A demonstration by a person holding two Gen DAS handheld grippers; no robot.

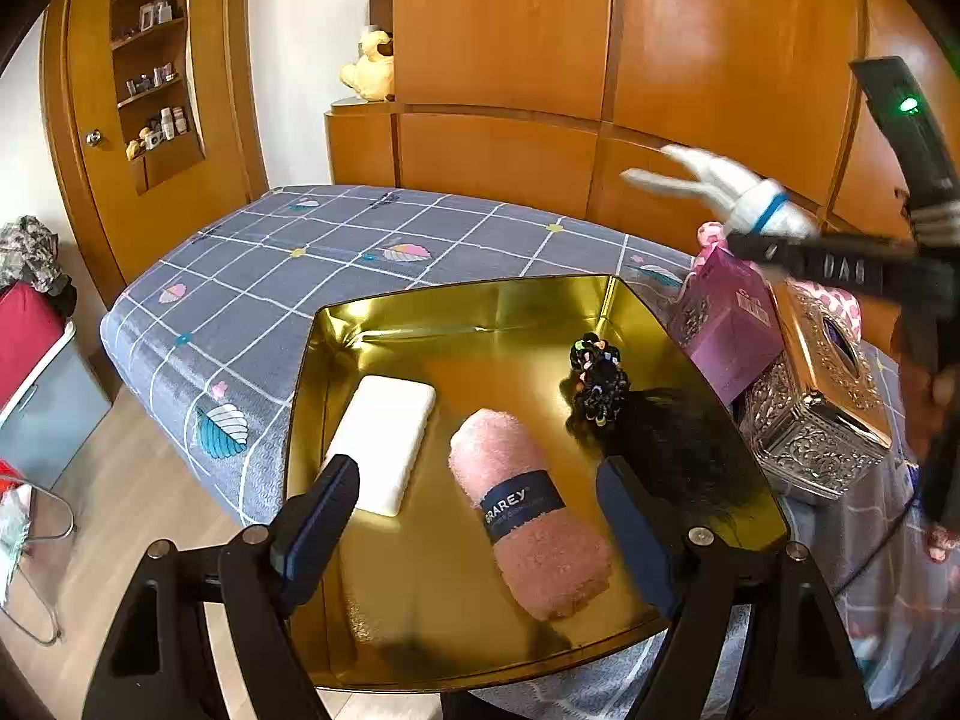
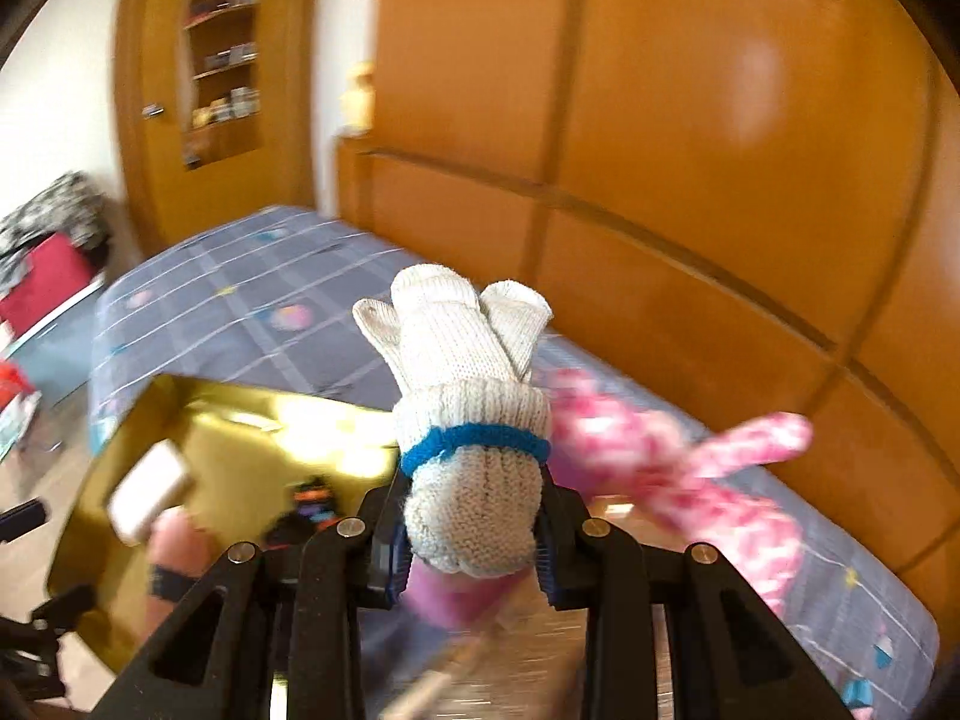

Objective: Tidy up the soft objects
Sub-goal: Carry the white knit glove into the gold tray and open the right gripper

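Note:
A gold tray [image 1: 498, 306] rests on the bed and holds a rolled pink towel [image 1: 528, 516], a white block [image 1: 384, 441], a bunch of black hair ties [image 1: 597, 381] and a dark hairpiece [image 1: 678, 450]. My left gripper [image 1: 480, 504] hangs open above the towel, touching nothing. My right gripper [image 2: 471, 534] is shut on the cuff of a white knit glove [image 2: 465, 396] with a blue band, held up in the air. In the left wrist view that glove [image 1: 732, 192] shows at the upper right, above the boxes. The tray [image 2: 240, 438] lies blurred at the left of the right wrist view.
A purple box [image 1: 726, 324] and an ornate silver and gold tissue box [image 1: 822, 402] stand right of the tray. A pink patterned soft item [image 2: 690, 468] lies on the grey checked bedcover [image 1: 288, 276]. Wooden wardrobe panels [image 1: 600, 60] back the bed; floor and clutter lie left.

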